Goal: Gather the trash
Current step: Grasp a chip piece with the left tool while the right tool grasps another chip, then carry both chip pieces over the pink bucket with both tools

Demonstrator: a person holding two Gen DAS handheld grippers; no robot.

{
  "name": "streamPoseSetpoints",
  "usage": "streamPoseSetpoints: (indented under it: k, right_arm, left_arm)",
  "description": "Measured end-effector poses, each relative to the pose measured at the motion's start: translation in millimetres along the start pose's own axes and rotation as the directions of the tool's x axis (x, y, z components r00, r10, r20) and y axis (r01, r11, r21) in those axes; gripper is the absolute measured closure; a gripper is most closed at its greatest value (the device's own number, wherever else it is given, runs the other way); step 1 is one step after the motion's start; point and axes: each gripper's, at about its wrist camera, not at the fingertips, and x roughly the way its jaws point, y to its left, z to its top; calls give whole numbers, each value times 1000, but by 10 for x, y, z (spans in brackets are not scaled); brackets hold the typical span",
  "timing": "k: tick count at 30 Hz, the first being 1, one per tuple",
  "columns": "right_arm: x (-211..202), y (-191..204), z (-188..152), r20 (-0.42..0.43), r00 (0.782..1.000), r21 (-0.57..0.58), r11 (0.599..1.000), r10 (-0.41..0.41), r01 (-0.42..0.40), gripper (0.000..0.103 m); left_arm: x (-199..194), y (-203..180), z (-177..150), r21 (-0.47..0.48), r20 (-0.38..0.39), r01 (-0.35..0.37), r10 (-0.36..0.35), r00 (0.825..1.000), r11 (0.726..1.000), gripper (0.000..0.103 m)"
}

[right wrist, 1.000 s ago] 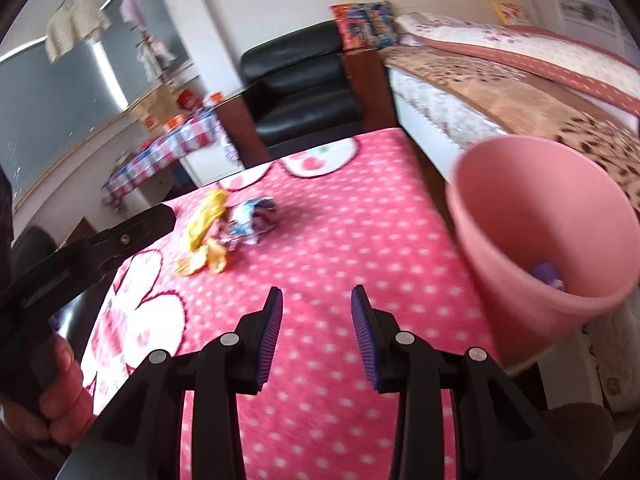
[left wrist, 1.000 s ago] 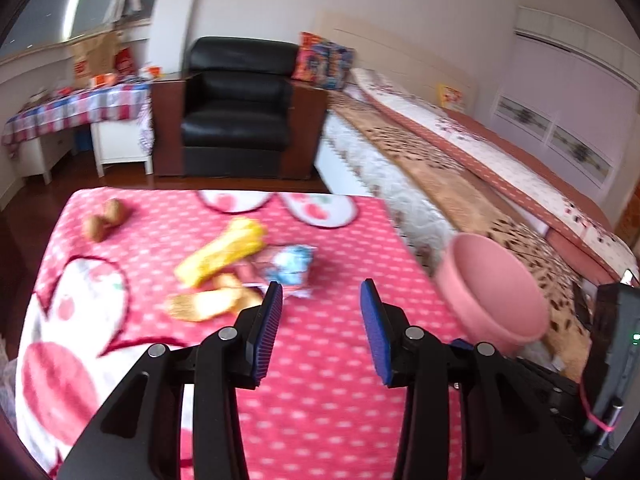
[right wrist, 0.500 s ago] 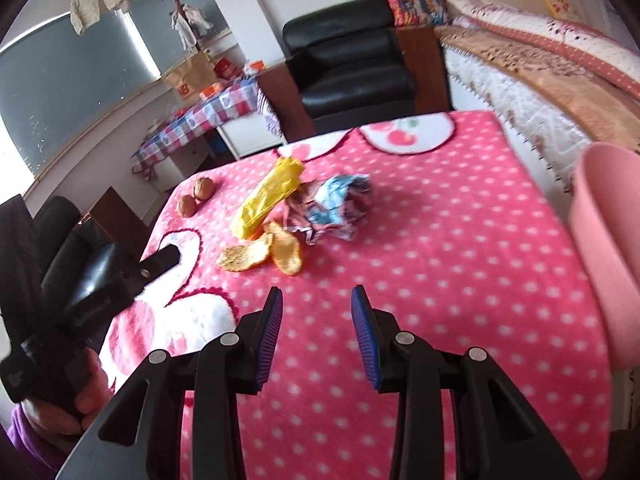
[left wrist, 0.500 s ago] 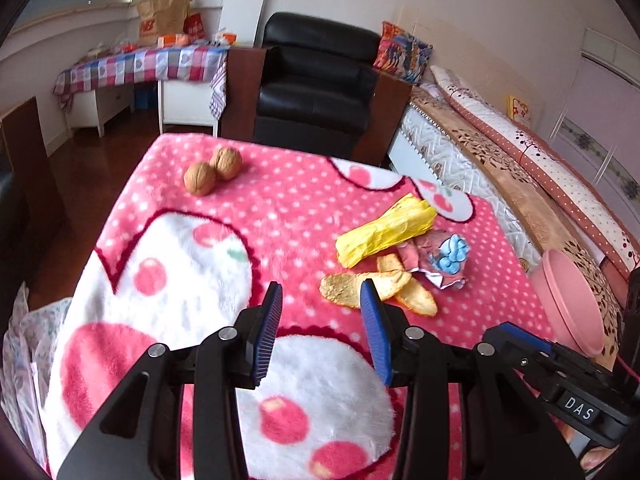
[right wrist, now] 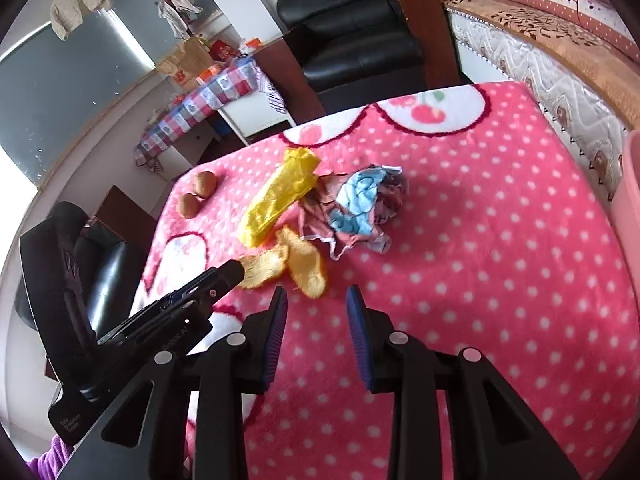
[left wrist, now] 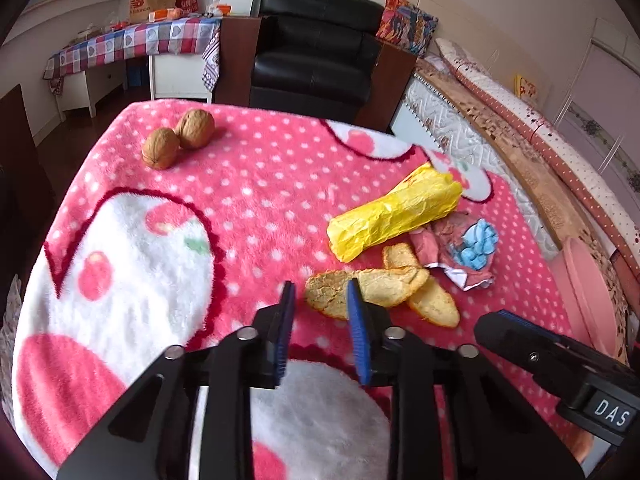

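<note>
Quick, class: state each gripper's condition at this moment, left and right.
Left gripper: jaws closing at the end of the orange peel, not yet gripped.
Right gripper: jaws closing, nothing between them.

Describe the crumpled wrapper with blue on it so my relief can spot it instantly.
On the pink polka-dot blanket, find the trash pile near the middle. The crumpled wrapper lies beside the yellow paper roll, past the orange peels; only it shows blue print.

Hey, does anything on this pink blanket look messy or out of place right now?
Yes. Litter lies in a loose heap on the pink blanket: a crumpled yellow wrapper, a torn snack packet and orange peels, overlapping one another. Two walnuts sit apart near the far corner. Nothing looks spilled.
</note>
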Motion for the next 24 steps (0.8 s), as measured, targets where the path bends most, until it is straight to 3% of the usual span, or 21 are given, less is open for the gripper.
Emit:
streamPoseSetpoints:
  k: [6, 13, 24]
  right_arm:
    - [177, 155, 112, -11, 999, -43, 998, -47, 47, 73]
    - [435, 173, 111, -72, 993, -44, 995, -94, 91, 95]
    - [-33, 24, -176, -58, 997, 16, 999, -40, 41, 97]
  left_arm:
    - [-37, 79, 3, -20, 2, 32, -32, 999, 999, 98]
    - [-258, 191, -7, -20, 32, 67, -67, 997, 998, 100]
    - [-576, 200, -130, -6, 54, 116, -115, 992, 993, 100]
